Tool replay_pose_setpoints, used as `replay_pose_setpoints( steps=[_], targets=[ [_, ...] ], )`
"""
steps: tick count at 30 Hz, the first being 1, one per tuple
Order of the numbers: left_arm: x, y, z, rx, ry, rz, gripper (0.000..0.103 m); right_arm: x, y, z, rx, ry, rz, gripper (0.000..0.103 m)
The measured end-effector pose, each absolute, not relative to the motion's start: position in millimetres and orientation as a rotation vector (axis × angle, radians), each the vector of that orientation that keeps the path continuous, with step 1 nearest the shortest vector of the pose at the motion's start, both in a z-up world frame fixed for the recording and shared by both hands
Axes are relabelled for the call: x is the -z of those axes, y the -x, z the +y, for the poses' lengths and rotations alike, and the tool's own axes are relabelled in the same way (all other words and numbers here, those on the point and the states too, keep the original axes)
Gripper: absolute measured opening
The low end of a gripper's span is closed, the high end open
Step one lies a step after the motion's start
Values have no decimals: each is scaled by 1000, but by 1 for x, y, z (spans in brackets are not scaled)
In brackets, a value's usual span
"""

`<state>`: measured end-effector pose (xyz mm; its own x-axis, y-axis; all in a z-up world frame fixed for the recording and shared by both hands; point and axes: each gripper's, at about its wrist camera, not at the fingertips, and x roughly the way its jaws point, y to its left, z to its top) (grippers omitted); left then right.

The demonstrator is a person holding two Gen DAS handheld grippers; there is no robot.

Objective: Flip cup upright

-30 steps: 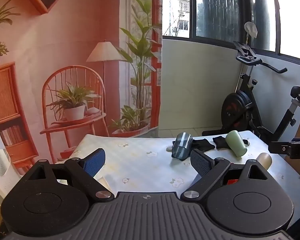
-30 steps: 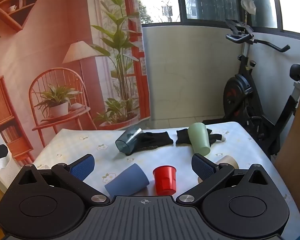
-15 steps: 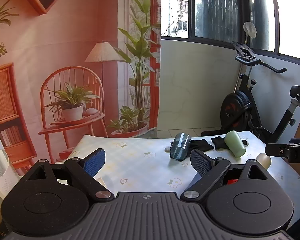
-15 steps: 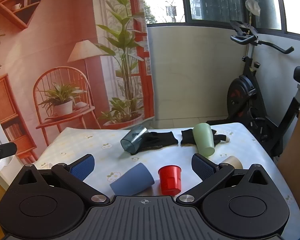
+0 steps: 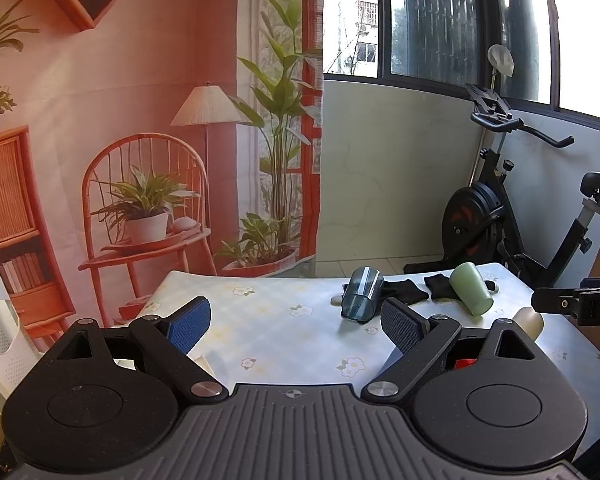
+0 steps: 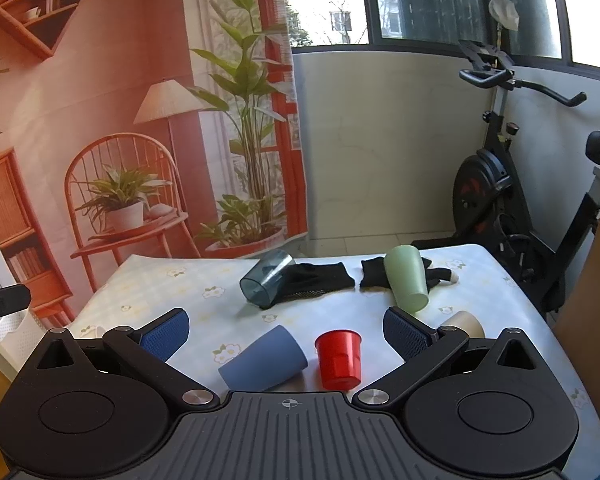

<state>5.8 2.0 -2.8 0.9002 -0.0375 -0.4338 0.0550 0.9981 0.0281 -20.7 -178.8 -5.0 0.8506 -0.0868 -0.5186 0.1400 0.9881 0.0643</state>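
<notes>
1. Cups everywhere on the floral-print tablecloth table (image 6: pixel 340 312), and most are tipped over. Closest to the right gripper (image 6: pixel 286 330) is a matte blue plastic cup (image 6: pixel 262 360) lying on its side, mouth pointing toward 7 o'clock, right in the gap between the fingers in that view.
2. Just beside it at 3 o'clock sits a small red ribbed cup (image 6: pixel 339 358), wide end up. The two look nearly touching, can't tell for sure.
3. Further back: a see-through smoky teal cup (image 6: pixel 266 278) on its side at 11 o'clock, resting against a black glove (image 6: pixel 320 278). A pale green cup (image 6: pixel 406 278) lies across a second black glove (image 6: pixel 374 276) at 1 o'clock.
4. A cream cup (image 6: pixel 462 324) lies near the table's right edge, half hidden behind the right finger.
5. Right gripper's fingers are spread wide, holding nothing, above the near edge.
6. Left gripper (image 5: pixel 296 320) is also spread wide with nothing in it, over the table's left half, which is bare cloth with lots of room.
7. An exercise bike (image 6: pixel 520 208) stands off the far right corner.
</notes>
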Motion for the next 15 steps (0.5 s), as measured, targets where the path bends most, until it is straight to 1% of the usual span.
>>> replay_pose_setpoints(
  steps=[15],
  targets=[
    [2,-5,3,51,-39,445,94,5,20,-178,120,-102,542,103]
  ],
)
